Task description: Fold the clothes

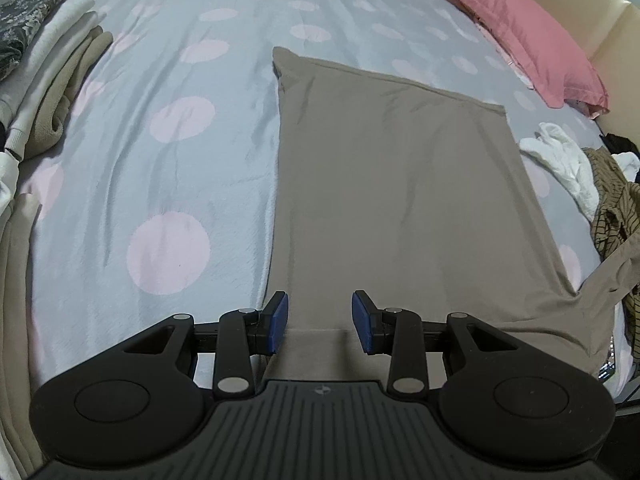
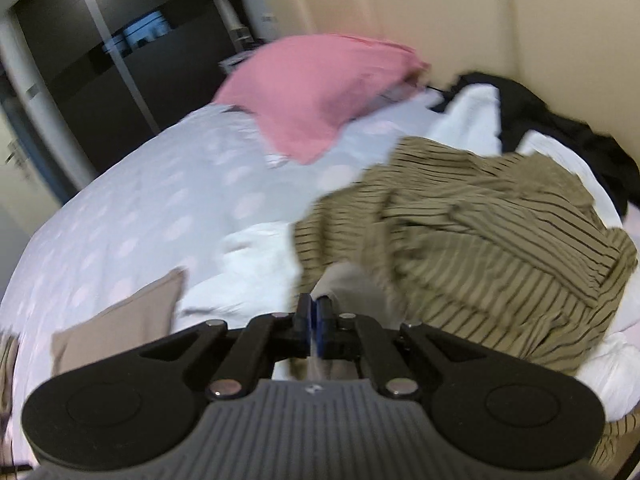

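A taupe garment [image 1: 392, 184] lies flat on the polka-dot bed cover [image 1: 160, 128], its near end under my left gripper [image 1: 320, 312]. The left gripper is open and empty, its blue pads [image 1: 278, 320] hovering above the near edge. A part of the garment trails off to the right [image 1: 592, 300]. In the right wrist view, my right gripper [image 2: 314, 316] is shut on a taupe strip of the garment [image 2: 340, 280], lifted over the clothes pile. The garment's flat body also shows at lower left in the right wrist view [image 2: 120, 320]. That view is blurred.
A pink pillow [image 1: 528, 40] lies at the headboard. A striped olive shirt [image 2: 480, 248], white clothes [image 2: 256, 264] and a black garment [image 2: 560, 128] are piled on the right. Folded white and beige clothes [image 1: 60, 80] are stacked at the left edge.
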A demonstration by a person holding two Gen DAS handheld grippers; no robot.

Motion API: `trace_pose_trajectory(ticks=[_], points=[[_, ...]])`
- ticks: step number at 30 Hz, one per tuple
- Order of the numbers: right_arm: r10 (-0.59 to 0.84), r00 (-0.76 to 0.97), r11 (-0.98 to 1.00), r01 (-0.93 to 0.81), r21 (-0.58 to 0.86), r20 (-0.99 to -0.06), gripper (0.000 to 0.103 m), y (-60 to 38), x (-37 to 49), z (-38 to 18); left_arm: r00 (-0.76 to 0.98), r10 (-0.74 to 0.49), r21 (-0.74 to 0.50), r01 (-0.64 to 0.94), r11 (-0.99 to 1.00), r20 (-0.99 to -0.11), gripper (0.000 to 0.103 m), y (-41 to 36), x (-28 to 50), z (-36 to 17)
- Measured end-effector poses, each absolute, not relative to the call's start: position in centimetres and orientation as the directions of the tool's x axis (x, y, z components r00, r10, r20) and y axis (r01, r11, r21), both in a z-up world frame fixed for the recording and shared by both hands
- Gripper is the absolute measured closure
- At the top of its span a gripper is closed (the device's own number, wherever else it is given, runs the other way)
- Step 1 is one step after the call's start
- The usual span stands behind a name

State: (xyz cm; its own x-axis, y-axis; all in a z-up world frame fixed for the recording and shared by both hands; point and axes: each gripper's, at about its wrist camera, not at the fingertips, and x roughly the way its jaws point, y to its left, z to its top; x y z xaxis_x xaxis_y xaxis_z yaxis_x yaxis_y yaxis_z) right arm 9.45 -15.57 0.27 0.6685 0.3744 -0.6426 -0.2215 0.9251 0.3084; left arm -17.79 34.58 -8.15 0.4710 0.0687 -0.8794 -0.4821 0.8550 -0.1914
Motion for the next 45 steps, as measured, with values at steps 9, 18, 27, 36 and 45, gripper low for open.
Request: trace_pose_trajectory(ticks=[9, 18, 27, 36, 45], points=[[0.534, 0.585, 0.826, -0.516, 0.228, -0.61, 0.1, -5.7, -1.4, 2.5, 0.534, 0.051, -0.246, -0.469, 0.849, -0.844, 0.07, 34.2, -19.4, -6.3], [0.549, 0.42, 0.657, -0.752, 0.063, -0.722, 0.1, 4.0, -10.0, -4.9, 0.551, 0.027, -0.263, -0.442, 0.858, -0.834, 0.07, 33.5, -20.8, -5.8], [0.443, 0.253, 0.471, -0.882, -0.018, -0.86, 0.097, 7.3, -13.9, -12.3, 0.512, -0.007, -0.242, -0.393, 0.887, -0.859, 0.07, 31.8, -21.1, -7.1], [0.455, 0.142, 0.559, -0.814, 0.158, -0.879, 0.073, 3.1, -11.3, -8.7, 0.471, -0.047, -0.228, -0.334, 0.914, -0.881, 0.07, 29.9, -20.8, -8.3], [0.431, 0.125, 0.729, -0.632, 0.263, -0.894, 0.07, 1.1, -5.3, -10.5, 0.472, -0.08, -0.24, -0.289, 0.927, -0.878, 0.064, 28.2, -19.5, -8.5]])
